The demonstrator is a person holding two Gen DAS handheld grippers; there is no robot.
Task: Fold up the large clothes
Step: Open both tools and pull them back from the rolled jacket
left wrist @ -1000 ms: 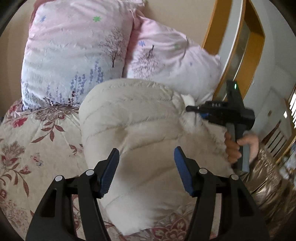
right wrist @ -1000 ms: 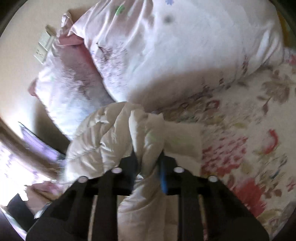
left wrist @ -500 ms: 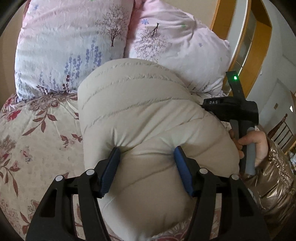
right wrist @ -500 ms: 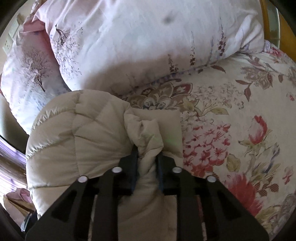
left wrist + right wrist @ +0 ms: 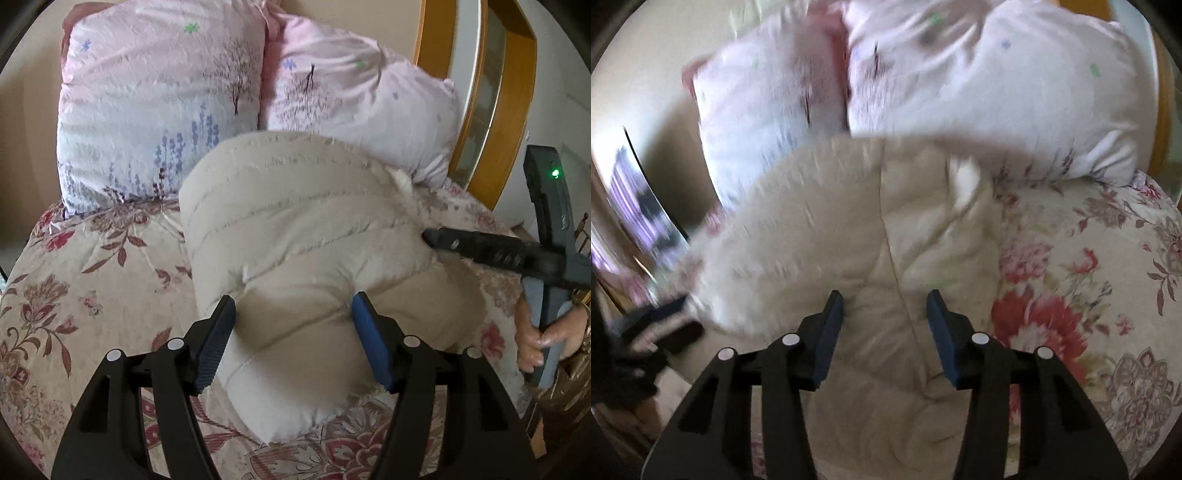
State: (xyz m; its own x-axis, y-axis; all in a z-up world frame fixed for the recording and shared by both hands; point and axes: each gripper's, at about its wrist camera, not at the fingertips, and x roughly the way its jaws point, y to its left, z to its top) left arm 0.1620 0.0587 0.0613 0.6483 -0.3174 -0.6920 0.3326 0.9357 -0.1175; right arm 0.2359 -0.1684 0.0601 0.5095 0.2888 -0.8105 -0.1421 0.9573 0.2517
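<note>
A beige quilted jacket (image 5: 306,251), folded into a thick bundle, lies on the flowered bedspread (image 5: 85,291) with its far edge against two pink pillows (image 5: 159,107) propped at the head of the bed. Left gripper (image 5: 293,314) points down at the near part of the bundle; its jaws are opening, a bulge of jacket sits between the blue pads (image 5: 369,332), and the fabric is dimpled at both pad tips, so they look pressed into it. Right gripper (image 5: 885,308) hangs over the jacket (image 5: 871,236) from the right side (view blurred by motion); its jaws are opening, with fabric below and between them but no pinch visible. In the left view the right gripper (image 5: 439,240) has its finger tips at the jacket's right edge, and the person's hand (image 5: 543,332) grasps its handle at the far right.
</note>
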